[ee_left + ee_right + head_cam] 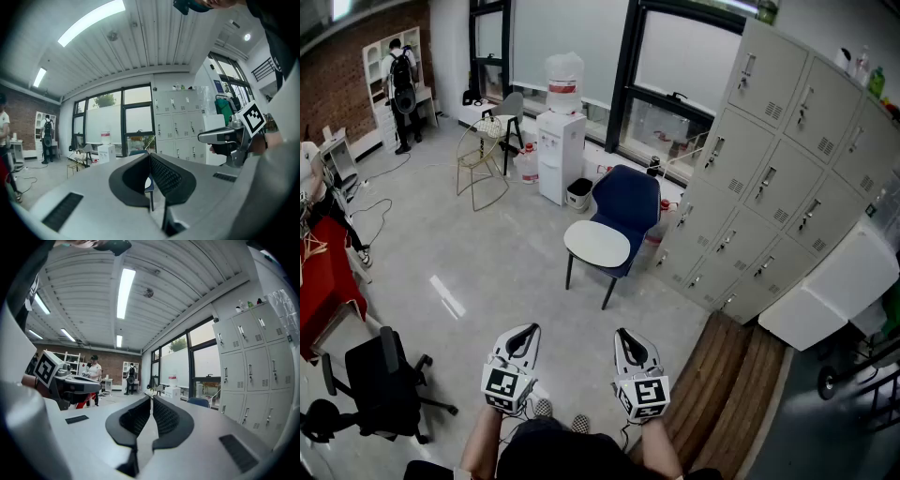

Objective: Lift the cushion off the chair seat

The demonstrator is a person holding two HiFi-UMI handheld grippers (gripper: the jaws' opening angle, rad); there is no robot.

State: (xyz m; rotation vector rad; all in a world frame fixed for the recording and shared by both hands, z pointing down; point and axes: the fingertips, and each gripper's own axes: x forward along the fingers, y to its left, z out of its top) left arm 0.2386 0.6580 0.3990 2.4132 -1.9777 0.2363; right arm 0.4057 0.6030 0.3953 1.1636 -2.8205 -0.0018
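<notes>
Cushion (597,244) flat on chair (628,202) seat, straight ahead, well apart, wider side to side. Left hand-held gripper (523,335) and right hand-held gripper (628,337) closed, empty, level; right likely slightly nearer.

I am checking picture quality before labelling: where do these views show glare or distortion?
Head view: a glare streak on the grey floor, and the lockers bow from the wide lens. Left gripper view: the ceiling lamp is blown out, corners dark. Right gripper view: the light strip glares, edges vignetted.
</notes>
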